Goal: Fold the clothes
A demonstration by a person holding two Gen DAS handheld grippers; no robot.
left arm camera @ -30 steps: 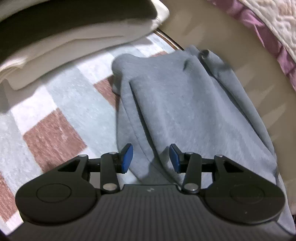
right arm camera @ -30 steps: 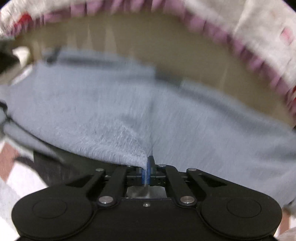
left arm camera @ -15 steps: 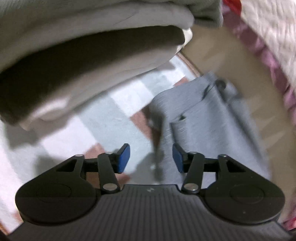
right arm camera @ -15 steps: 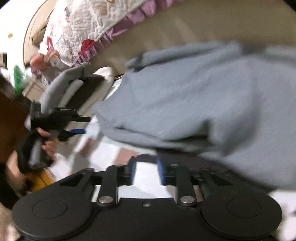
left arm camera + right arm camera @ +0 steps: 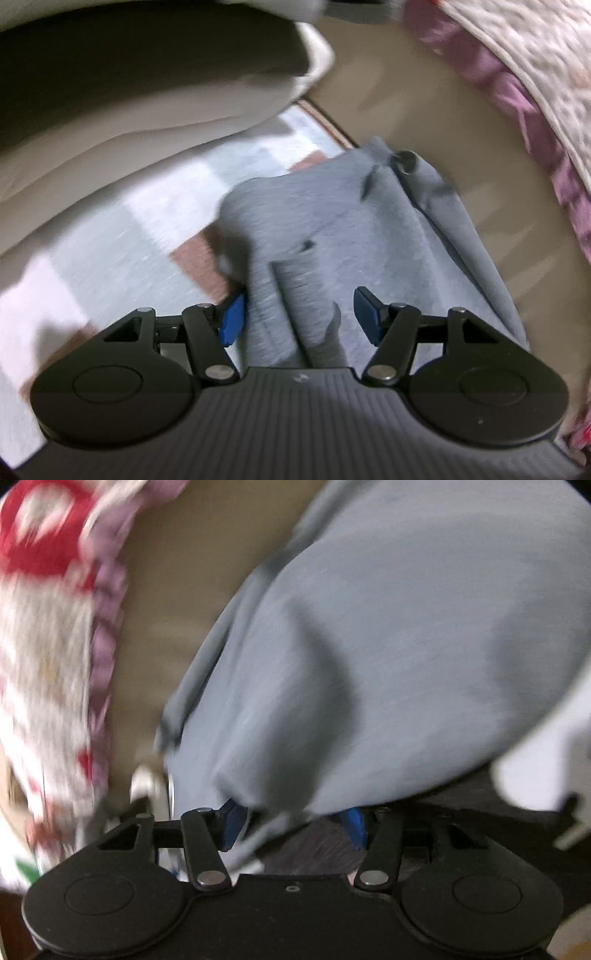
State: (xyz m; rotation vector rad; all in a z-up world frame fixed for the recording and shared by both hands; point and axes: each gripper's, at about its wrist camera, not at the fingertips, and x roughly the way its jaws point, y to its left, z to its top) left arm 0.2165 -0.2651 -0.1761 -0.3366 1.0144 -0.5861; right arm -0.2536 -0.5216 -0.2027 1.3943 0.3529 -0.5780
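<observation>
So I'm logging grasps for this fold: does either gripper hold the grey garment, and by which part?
Nothing is held. The left gripper and right gripper both have jaws opening, each with a grey garment edge lying loose between them, unpinched.

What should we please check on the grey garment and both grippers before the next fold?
1. Left gripper free of cloth: ok, jaws opening, pads apart over the grey fleece garment.
2. Right gripper released: ok, jaws opening, garment edge lies above the pads, unpinched.
3. Garment flat: not ok, ridges and creases show.
4. Garment wholly on the checked mat: not ok, part lies on tan floor.
5. Stacked folded clothes clear: ok.
</observation>
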